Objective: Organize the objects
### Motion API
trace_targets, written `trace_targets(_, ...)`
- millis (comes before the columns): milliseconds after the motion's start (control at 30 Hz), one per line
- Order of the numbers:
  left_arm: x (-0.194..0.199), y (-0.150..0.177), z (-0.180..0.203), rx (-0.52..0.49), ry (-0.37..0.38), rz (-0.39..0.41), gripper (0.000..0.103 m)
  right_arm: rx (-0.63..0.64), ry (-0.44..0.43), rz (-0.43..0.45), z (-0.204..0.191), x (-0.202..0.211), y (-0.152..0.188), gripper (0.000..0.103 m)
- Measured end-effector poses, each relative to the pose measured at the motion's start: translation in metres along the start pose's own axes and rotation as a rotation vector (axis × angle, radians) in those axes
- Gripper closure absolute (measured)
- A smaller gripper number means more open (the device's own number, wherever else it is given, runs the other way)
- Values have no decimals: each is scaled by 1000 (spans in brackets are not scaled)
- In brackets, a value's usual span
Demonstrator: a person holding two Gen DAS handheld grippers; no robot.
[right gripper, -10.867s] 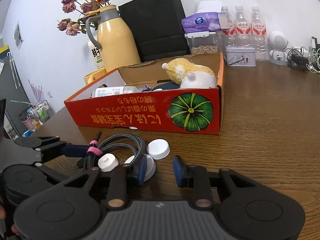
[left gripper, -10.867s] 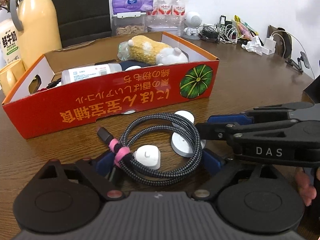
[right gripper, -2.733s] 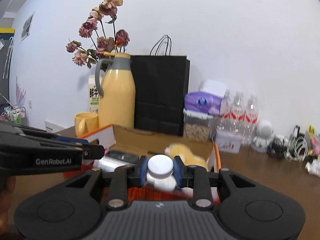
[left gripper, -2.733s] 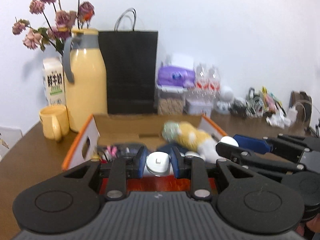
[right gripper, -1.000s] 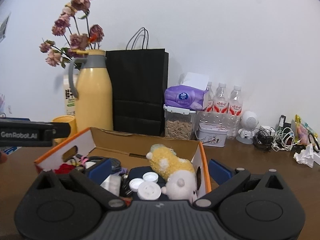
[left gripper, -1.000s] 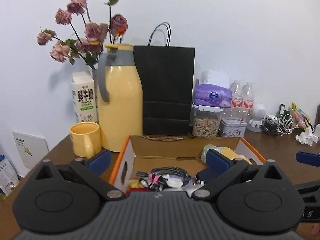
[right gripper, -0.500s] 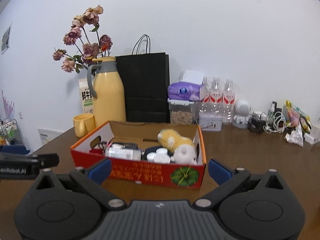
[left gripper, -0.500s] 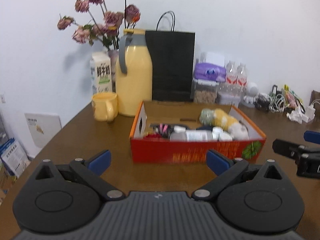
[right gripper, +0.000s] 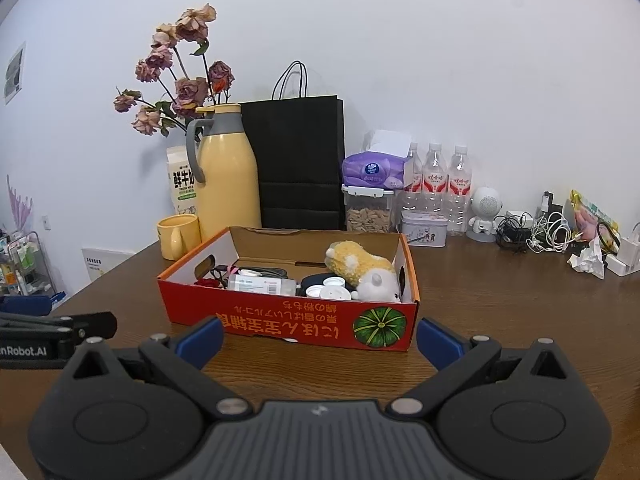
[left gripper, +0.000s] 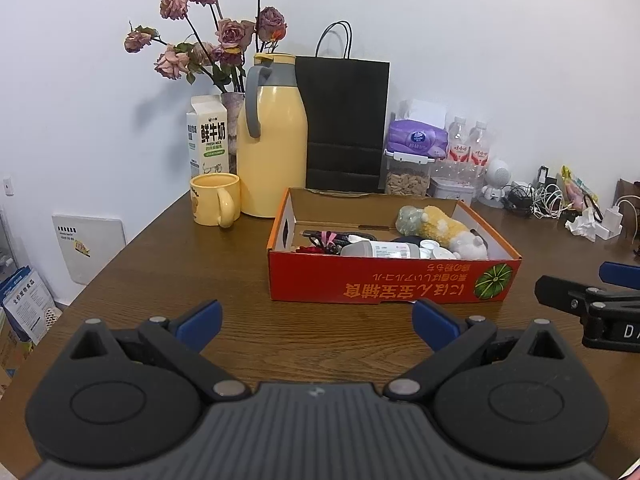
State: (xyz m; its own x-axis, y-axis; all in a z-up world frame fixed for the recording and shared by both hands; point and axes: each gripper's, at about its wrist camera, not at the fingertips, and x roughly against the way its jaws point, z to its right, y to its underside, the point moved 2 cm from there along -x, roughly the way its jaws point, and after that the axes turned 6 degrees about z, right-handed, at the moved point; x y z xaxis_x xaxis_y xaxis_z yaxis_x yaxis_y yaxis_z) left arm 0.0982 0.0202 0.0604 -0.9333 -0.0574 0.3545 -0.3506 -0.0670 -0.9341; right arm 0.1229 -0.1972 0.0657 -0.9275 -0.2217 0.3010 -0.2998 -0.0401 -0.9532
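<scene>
A red cardboard box [left gripper: 384, 284] [right gripper: 288, 326] stands on the brown table. Inside it lie a yellow plush toy [left gripper: 444, 222] [right gripper: 362, 266], a white bottle on its side [left gripper: 380, 249] [right gripper: 262, 283], white caps [left gripper: 434, 249] [right gripper: 330, 289] and a coiled cable with a pink tie [left gripper: 332, 237] [right gripper: 240, 270]. My left gripper [left gripper: 316, 322] is open and empty, held back from the box's near wall. My right gripper [right gripper: 320, 338] is open and empty too, in front of the box. Each gripper shows at the edge of the other's view.
Behind the box stand a yellow thermos [left gripper: 274, 140], a yellow mug [left gripper: 216, 199], a milk carton [left gripper: 208, 140], dried flowers [left gripper: 208, 48], a black paper bag [left gripper: 344, 124], a tissue pack, water bottles [right gripper: 436, 184] and tangled chargers [right gripper: 536, 232]. The table's left edge [left gripper: 96, 276] is near.
Both grippers have drawn further back from the box and stay open; a second ago they hovered right over it. The box and its contents have not moved.
</scene>
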Motion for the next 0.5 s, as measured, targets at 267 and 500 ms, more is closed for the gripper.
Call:
trace_targets(267,3,-1,0,0,2,8,0,3,-3,3,-3,3,0,0)
trace_targets(500,3,-1,0,-2,4,8,0,3,-3,4,-3,3,0,0)
